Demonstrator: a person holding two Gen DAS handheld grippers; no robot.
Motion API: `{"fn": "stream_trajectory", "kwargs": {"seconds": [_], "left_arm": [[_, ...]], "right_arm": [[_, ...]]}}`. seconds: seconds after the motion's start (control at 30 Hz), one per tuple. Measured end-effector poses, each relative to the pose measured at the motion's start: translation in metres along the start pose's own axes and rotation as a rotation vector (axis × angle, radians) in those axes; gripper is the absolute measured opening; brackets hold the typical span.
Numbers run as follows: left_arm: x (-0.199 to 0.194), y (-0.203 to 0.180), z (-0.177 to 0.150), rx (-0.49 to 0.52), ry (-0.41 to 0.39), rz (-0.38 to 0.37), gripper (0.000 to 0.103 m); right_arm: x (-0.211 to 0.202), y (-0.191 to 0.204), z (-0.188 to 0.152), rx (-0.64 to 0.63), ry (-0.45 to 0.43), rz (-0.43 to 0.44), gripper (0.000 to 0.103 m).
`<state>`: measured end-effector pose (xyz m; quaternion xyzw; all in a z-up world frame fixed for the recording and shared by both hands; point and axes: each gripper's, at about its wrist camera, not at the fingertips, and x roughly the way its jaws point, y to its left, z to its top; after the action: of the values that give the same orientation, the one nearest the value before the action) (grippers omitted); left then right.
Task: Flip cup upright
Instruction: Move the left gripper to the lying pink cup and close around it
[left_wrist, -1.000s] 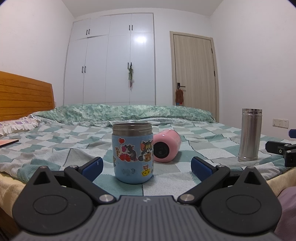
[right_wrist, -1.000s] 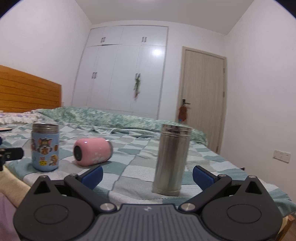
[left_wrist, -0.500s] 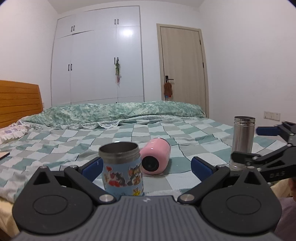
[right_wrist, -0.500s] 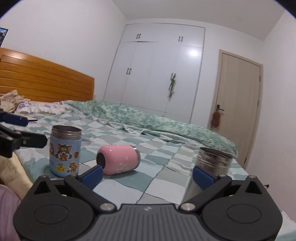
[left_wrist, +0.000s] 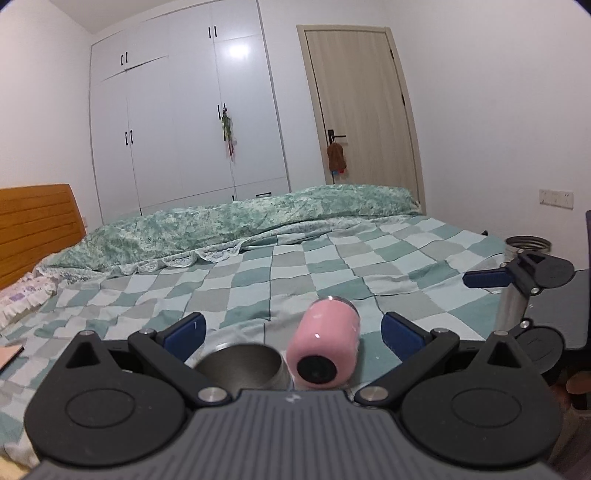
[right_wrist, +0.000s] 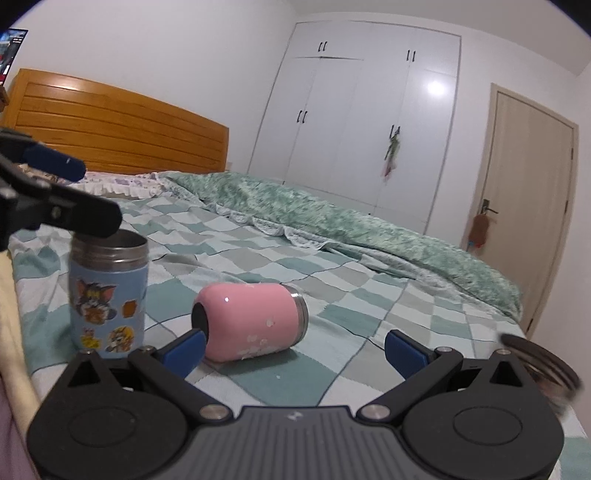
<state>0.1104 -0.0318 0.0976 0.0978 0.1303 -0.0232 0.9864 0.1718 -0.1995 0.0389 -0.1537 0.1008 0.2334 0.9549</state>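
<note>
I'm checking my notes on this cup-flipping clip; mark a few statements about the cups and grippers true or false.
1. The pink cup lies on its side on the checked bedspread. True.
2. The blue cartoon-sticker cup is tipped over. False: it stands upright, mouth up.
3. The right gripper is clamped on the pink cup. False: its jaws are open and hold nothing.
4. The left gripper is open. True.
5. The pink cup's steel rim points toward the cameras. False: its dark base faces them.

Glossy pink cup (right_wrist: 251, 320) with metal rim, seemingly brushed-steel flask (left_wrist: 515, 295), soft checked cloth bedspread (right_wrist: 354, 314), varnished wood headboard (right_wrist: 118, 133)
</note>
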Motion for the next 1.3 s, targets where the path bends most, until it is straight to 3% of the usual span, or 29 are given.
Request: {"fn": "stream_trajectory", "kwargs": {"seconds": [0.23, 0.47, 0.77, 0.93, 1.1, 1.3], "left_arm": [[0.034, 0.003, 0.017, 0.008, 0.044, 0.020, 0.103], [0.071, -0.010, 0.027, 0.027, 0.102, -0.005, 0.103], [0.113, -0.036, 0.034, 0.077, 0.152, -0.037, 0.103], [0.141, -0.046, 0.032, 0.097, 0.235, -0.038, 0.103], [0.164, -0.046, 0.025, 0.112, 0.316, -0.019, 0.103], [0.185, -0.046, 0.018, 0.137, 0.394, -0.009, 0.103]], "right_arm": [[0.041, -0.013, 0.007, 0.012, 0.014, 0.054, 0.103], [0.067, -0.039, 0.000, 0.055, 0.054, 0.063, 0.103], [0.079, -0.085, -0.013, 0.048, 0.087, 0.069, 0.103], [0.079, -0.105, -0.011, 0.024, 0.064, 0.103, 0.103], [0.090, -0.109, -0.019, 0.062, 0.098, 0.194, 0.103], [0.103, -0.108, -0.026, 0.081, 0.147, 0.224, 0.103]]}}
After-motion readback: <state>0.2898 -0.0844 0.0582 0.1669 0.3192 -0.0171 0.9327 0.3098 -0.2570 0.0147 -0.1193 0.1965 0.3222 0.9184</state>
